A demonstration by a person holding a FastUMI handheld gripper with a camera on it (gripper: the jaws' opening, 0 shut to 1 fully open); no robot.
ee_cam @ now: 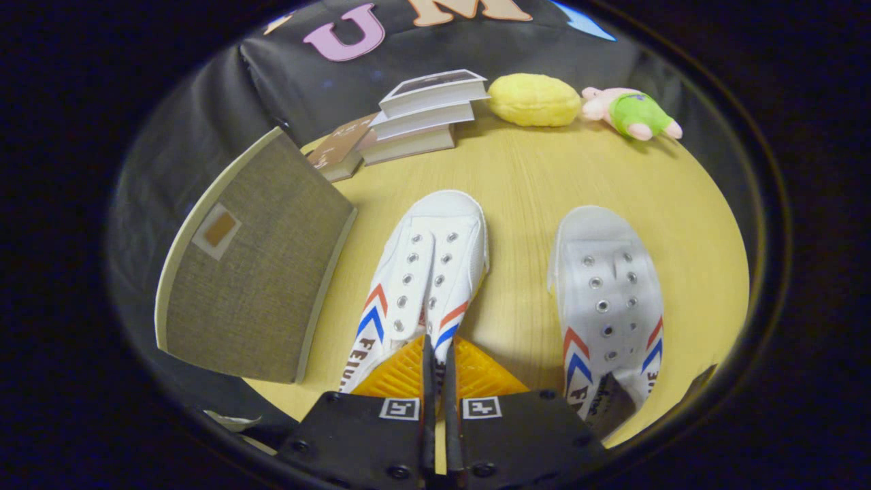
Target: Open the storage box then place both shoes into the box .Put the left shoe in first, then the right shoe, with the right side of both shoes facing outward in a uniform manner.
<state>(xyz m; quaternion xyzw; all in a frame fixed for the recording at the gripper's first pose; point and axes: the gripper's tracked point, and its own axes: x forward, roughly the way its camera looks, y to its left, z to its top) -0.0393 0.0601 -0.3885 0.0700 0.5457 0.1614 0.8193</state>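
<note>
The gripper (439, 354) hides the left shoe's (422, 272) heel, fingers nearly together at its tongue, grip unclear. Both shoes point toes away, lengthwise; right shoe (609, 299) alongside, storage box (252, 265) left.

The left shoe (425, 272) carries dark letters on its side below the red and blue chevrons, reading "FEIU" before the fingers (408, 374) cover the rest. The right shoe (609, 299) shows an "F" on its side (its insole print is too small to read). Each finger bears a square coded marker.
</note>
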